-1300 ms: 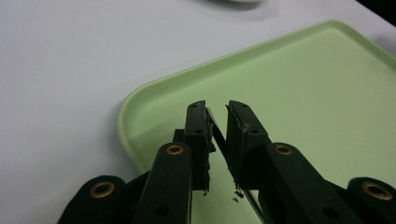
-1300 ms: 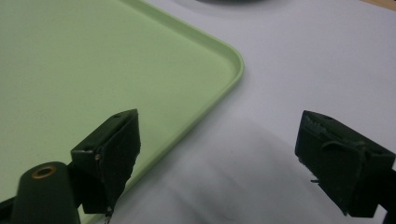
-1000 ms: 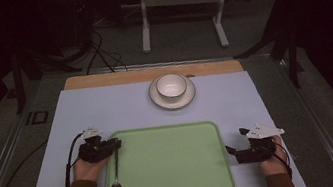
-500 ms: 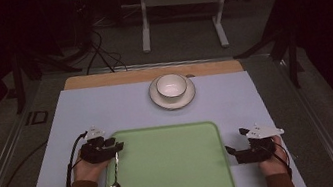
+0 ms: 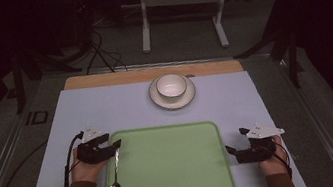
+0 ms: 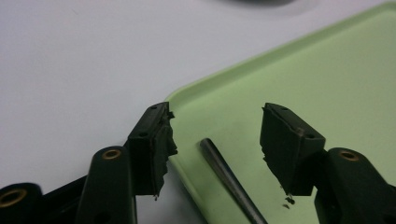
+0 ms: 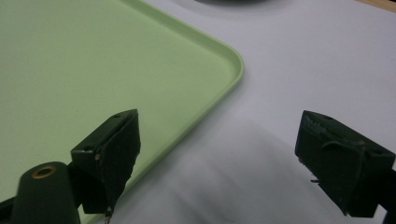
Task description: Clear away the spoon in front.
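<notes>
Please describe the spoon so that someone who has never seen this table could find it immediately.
Look at the green tray in the middle of the white table. The spoon lies along its left edge, bowl toward the person, handle between the open jaws of the left gripper. It is the only metal utensil there.

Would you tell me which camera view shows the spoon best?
The high view: the whole spoon lies along the green tray's left edge, bowl nearest the person. The left gripper view shows just its handle between open jaws.
</notes>
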